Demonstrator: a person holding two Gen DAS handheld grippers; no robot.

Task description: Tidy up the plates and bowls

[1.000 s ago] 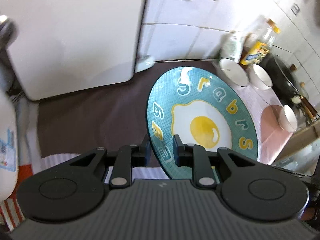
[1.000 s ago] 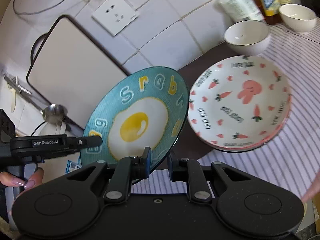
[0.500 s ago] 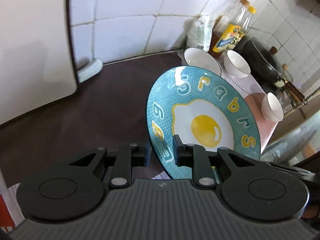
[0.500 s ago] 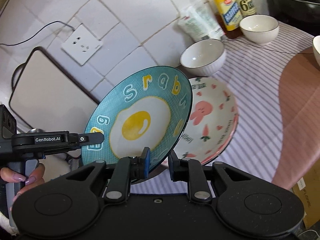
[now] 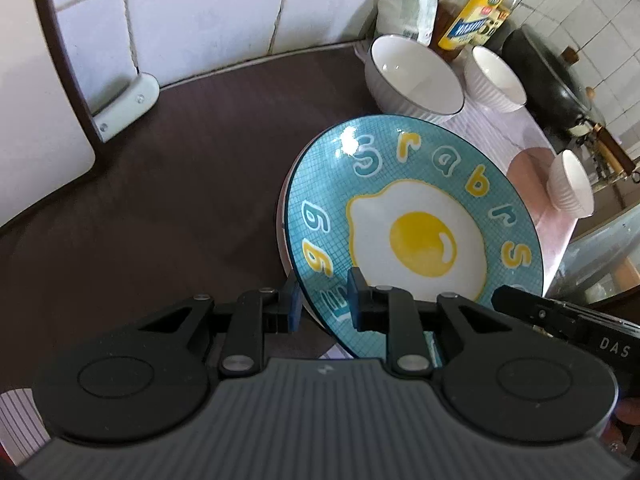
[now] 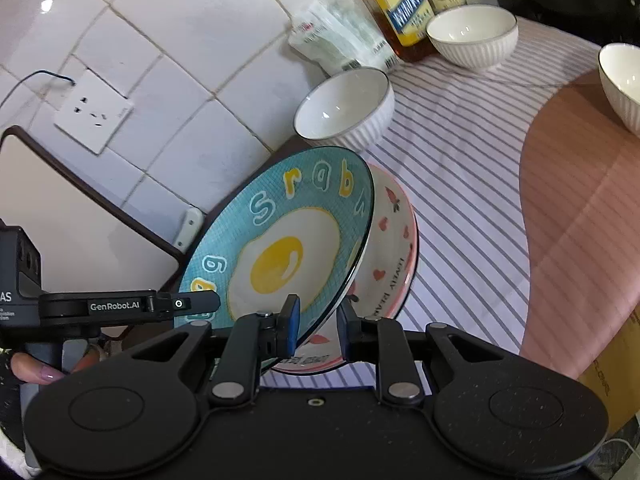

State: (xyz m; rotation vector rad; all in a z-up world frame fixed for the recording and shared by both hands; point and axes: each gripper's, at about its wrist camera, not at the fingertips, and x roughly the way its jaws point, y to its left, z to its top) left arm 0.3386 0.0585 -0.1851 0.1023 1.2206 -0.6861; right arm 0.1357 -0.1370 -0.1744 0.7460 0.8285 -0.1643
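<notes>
A teal plate with a fried-egg picture point(image 5: 416, 236) is held by both grippers at its near rim. My left gripper point(image 5: 324, 306) is shut on its rim. My right gripper point(image 6: 318, 326) is shut on the same plate point(image 6: 288, 248), which is tilted. Just under it lies a pink-rimmed plate with carrots and hearts point(image 6: 394, 256) on the striped cloth; in the left wrist view only its edge point(image 5: 282, 216) shows. Three white ribbed bowls stand beyond: one near the wall point(image 6: 346, 110), one by the bottles point(image 6: 474, 36), one at the right point(image 6: 622, 80).
A dark brown counter point(image 5: 180, 168) runs to the tiled wall. A white cutting board point(image 6: 72, 216) leans at the left. Bottles point(image 6: 404, 4) and a plastic bag point(image 6: 340, 36) stand at the back. A black wok point(image 5: 548, 80) sits at the far right. The striped tablecloth point(image 6: 472, 168) covers the right side.
Both grippers have carried the teal plate rightward and down over the pink plate, which is now mostly covered. The bowls look nearer.
</notes>
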